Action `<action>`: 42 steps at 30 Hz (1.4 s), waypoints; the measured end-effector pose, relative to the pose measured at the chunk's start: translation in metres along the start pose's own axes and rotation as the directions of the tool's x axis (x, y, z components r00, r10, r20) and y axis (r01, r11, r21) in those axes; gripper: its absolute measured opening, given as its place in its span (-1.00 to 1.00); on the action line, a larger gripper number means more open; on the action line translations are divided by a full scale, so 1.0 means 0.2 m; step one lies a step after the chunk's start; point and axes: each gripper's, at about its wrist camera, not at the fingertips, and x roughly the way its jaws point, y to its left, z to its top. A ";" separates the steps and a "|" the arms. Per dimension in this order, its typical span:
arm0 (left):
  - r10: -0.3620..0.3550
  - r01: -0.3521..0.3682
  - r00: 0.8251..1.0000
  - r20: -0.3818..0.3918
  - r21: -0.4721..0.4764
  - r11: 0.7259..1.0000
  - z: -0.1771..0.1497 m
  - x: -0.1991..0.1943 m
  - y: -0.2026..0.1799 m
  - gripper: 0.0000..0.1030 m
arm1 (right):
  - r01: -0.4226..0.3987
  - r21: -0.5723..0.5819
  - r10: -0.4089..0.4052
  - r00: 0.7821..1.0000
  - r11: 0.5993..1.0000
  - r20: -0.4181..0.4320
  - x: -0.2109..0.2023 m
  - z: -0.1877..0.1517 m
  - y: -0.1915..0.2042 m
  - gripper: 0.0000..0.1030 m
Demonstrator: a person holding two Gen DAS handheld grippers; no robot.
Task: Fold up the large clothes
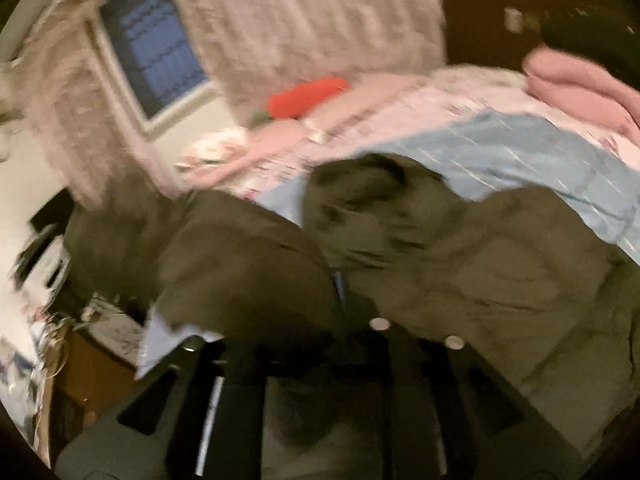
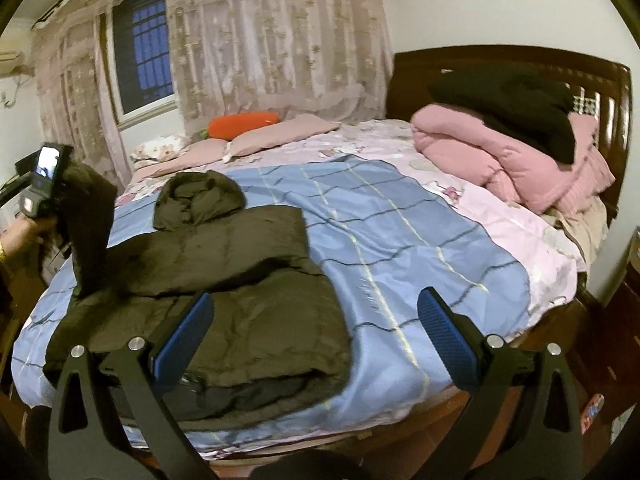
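A dark olive hooded padded jacket (image 2: pixel 224 280) lies on the blue checked bedspread (image 2: pixel 400 240), hood (image 2: pixel 196 196) toward the pillows, its right side folded in. My left gripper (image 2: pixel 48 184) holds the jacket's left sleeve (image 2: pixel 88 224) lifted above the bed's left edge. In the blurred left wrist view the jaws are closed on that sleeve (image 1: pixel 248 264), with the jacket body (image 1: pixel 500 280) to the right. My right gripper (image 2: pixel 316 320) is open and empty, hovering over the jacket's near hem; its blue pads (image 2: pixel 444 332) show.
A folded pink quilt (image 2: pixel 504 160) with a black garment (image 2: pixel 512 108) on it sits by the dark wooden headboard (image 2: pixel 520 60). Pink pillows (image 2: pixel 280 132) and an orange carrot cushion (image 2: pixel 244 124) lie at the far side. Curtains and a window are behind; furniture clutters the left.
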 end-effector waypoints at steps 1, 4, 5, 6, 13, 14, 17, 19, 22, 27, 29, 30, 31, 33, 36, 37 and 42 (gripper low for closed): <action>-0.028 0.028 0.999 -0.026 0.020 0.999 -0.01 0.05 -0.11 0.21 | 0.007 0.008 -0.007 1.000 1.000 -0.003 0.00 -0.01 -0.03 0.97; -0.083 0.086 0.996 -0.046 0.078 0.993 -0.11 0.12 -0.39 0.96 | 0.023 0.024 -0.022 1.000 0.999 -0.013 0.00 -0.03 -0.11 0.97; -0.116 0.121 0.992 -0.058 0.091 0.988 -0.15 0.11 -0.48 0.96 | 0.026 0.027 -0.025 1.000 0.999 -0.014 -0.01 -0.03 -0.12 0.97; -0.142 0.146 0.988 -0.058 0.078 0.986 -0.18 0.08 -0.52 0.96 | 0.027 0.029 -0.027 1.000 0.999 -0.013 -0.01 -0.04 -0.14 0.97; -0.257 0.271 0.962 0.095 -0.205 0.940 -0.42 -0.40 -0.40 0.96 | 0.024 0.034 -0.024 1.000 0.999 -0.002 -0.05 -0.05 -0.16 0.97; -0.241 0.261 0.965 0.106 -0.253 0.932 -0.47 -0.48 -0.33 0.96 | 0.018 0.031 -0.018 1.000 0.999 -0.001 -0.06 -0.05 -0.14 0.97; -0.182 0.216 0.975 0.126 -0.371 0.903 -0.57 -0.67 -0.14 0.96 | -0.008 0.012 0.008 1.000 1.000 0.012 -0.09 -0.02 -0.07 0.97; -0.112 0.162 0.985 0.134 -0.454 0.876 -0.68 -0.83 -0.01 0.96 | -0.027 -0.006 0.028 0.999 1.000 0.017 -0.11 -0.01 -0.01 0.97; -0.047 0.108 0.990 0.135 -0.493 0.864 -0.79 -1.04 0.11 0.96 | -0.063 -0.041 0.064 0.998 0.997 0.023 -0.15 0.01 0.09 0.97; 0.013 0.060 0.991 0.133 -0.531 0.845 -0.95 -1.31 0.26 0.96 | -0.118 -0.113 0.123 0.991 0.987 0.044 -0.25 0.06 0.29 0.97; 0.033 0.048 0.990 0.137 -0.548 0.835 -1.01 -1.39 0.29 0.96 | -0.132 -0.137 0.140 0.989 0.982 0.050 -0.28 0.07 0.35 0.97; 0.043 0.039 0.990 0.134 -0.553 0.832 -1.02 -1.42 0.31 0.96 | -0.139 -0.148 0.148 0.988 0.979 0.051 -0.30 0.08 0.38 0.97; 0.051 0.030 0.990 0.129 -0.558 0.829 -1.04 -1.44 0.33 0.96 | -0.144 -0.154 0.154 0.987 0.977 0.052 -0.32 0.09 0.39 0.97; 0.050 0.030 0.991 0.125 -0.568 0.822 -1.05 -1.47 0.36 0.96 | -0.154 -0.169 0.166 0.984 0.974 0.060 -0.36 0.09 0.43 0.97; 0.070 0.003 0.992 0.109 -0.563 0.827 -1.07 -1.50 0.38 0.96 | -0.158 -0.192 0.175 0.982 0.968 0.073 -0.41 0.11 0.48 0.97; 0.075 -0.003 0.992 0.106 -0.558 0.830 -1.07 -1.51 0.38 0.96 | -0.160 -0.200 0.178 0.981 0.967 0.076 -0.42 0.12 0.49 0.97; 0.069 -0.010 0.994 0.087 -0.542 0.840 -1.10 -1.53 0.36 0.96 | -0.157 -0.210 0.177 0.981 0.965 0.079 -0.45 0.12 0.52 0.97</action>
